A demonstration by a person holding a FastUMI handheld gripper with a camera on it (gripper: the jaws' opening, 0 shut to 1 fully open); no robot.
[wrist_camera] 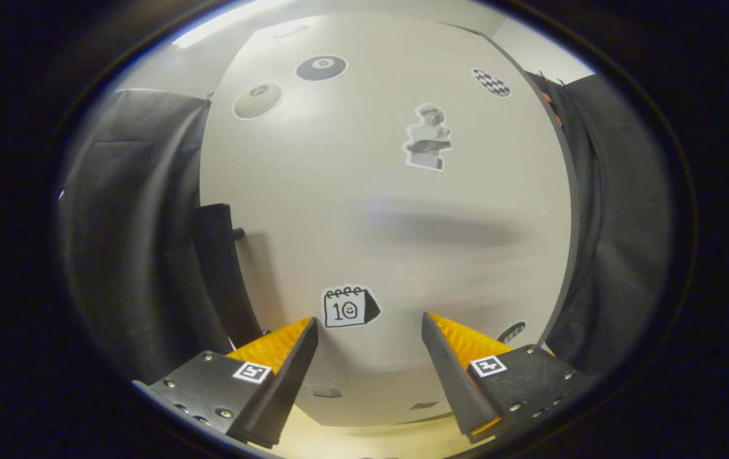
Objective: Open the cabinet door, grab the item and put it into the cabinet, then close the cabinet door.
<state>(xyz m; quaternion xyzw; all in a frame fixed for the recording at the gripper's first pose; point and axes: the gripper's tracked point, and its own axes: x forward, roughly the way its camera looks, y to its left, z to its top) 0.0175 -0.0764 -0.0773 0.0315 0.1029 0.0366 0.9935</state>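
A pale cabinet door (351, 210) with several stickers on it stands close in front of me, shut flat as far as I can see. Its long dark handle (220, 274) runs down the door's left edge, just beyond my left finger (287, 357). My gripper (369, 322) is open, nothing between its fingers, and it points at the lower part of the door. A calendar sticker (348, 306) lies between the fingertips. The item for the cabinet is out of sight.
Black cloth walls (128, 242) hang on both sides of the cabinet. A light surface (364, 440) runs under the door's bottom edge, below my fingers. A strip light glows on the ceiling (224, 22) above.
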